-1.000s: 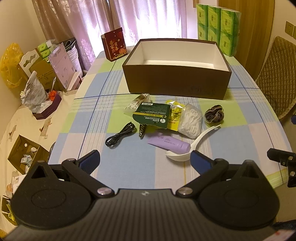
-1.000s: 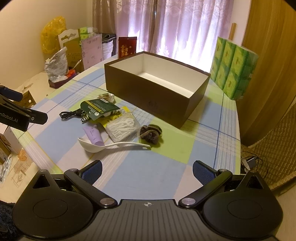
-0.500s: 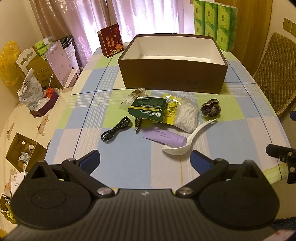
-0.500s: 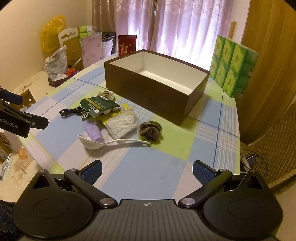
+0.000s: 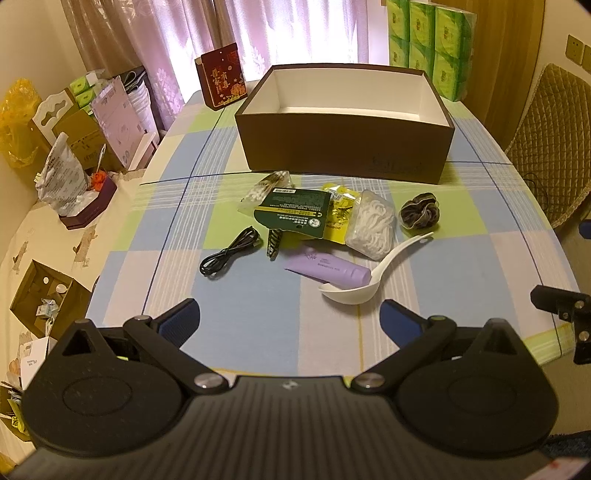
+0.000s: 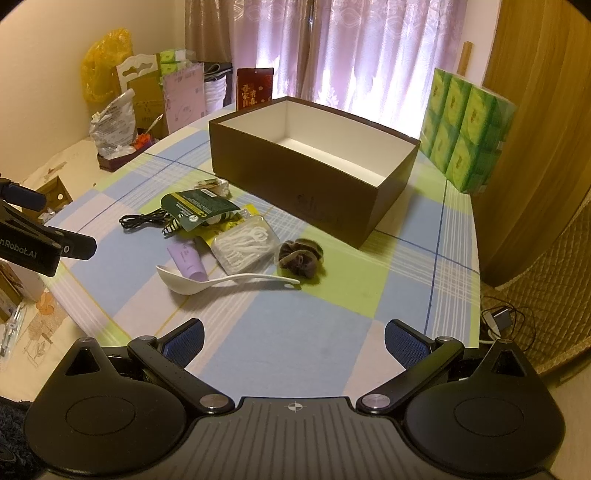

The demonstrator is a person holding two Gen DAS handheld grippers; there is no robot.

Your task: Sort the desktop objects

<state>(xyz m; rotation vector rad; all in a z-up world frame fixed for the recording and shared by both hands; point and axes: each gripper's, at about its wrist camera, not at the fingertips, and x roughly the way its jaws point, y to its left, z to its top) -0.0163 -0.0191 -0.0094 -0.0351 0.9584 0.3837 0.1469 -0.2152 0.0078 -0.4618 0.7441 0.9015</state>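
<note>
Black gripper (image 5: pixel 290 317), blue finger pads (image 5: pixel 179 321), silver screws

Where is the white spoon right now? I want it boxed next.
In both views the white spoon lies on the tablecloth nearest the grippers, its bowl against the purple tube, its handle pointing toward the dark scrunchie.

open brown box (image 6: pixel 295 177), white spoon (image 6: pixel 221 282), spread right gripper (image 6: pixel 294 338)

Backlit pink curtains (image 5: pixel 236 33), cream wall (image 6: pixel 44 55), quilted chair (image 5: pixel 546 140).
</note>
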